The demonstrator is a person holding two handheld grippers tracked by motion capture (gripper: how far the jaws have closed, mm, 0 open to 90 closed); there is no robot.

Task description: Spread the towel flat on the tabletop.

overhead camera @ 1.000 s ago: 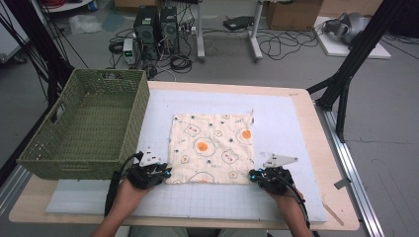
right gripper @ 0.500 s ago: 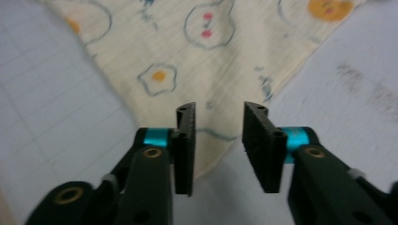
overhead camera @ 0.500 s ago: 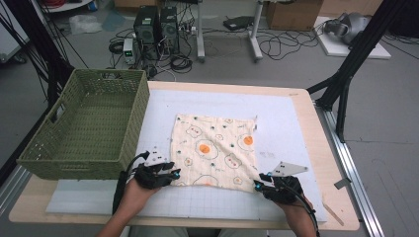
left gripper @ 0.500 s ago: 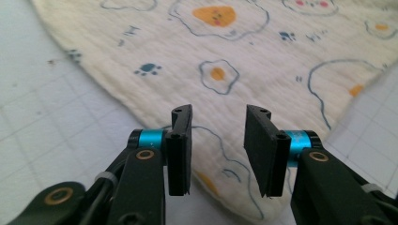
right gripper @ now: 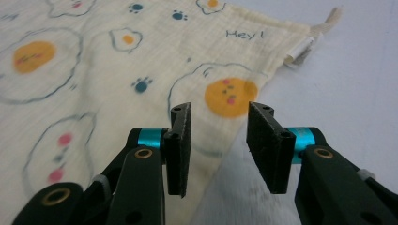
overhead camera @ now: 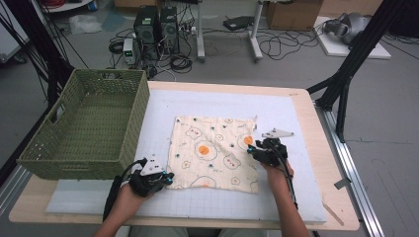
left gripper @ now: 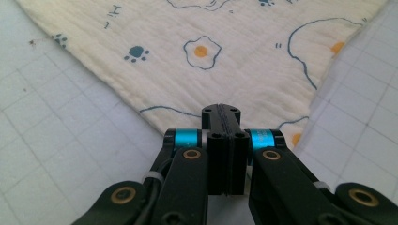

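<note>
Since a second ago, my right gripper [overhead camera: 253,149] has slid from the cloth's [overhead camera: 213,150] near corner up its right edge, while my left gripper [overhead camera: 168,178] has just clamped shut at the near left corner; whether it pinches cloth I cannot tell. A basket [overhead camera: 85,131] stands left. The cloth lies flat mid-mat [overhead camera: 296,113], its edge under the right's half-open, empty jaws.
</note>
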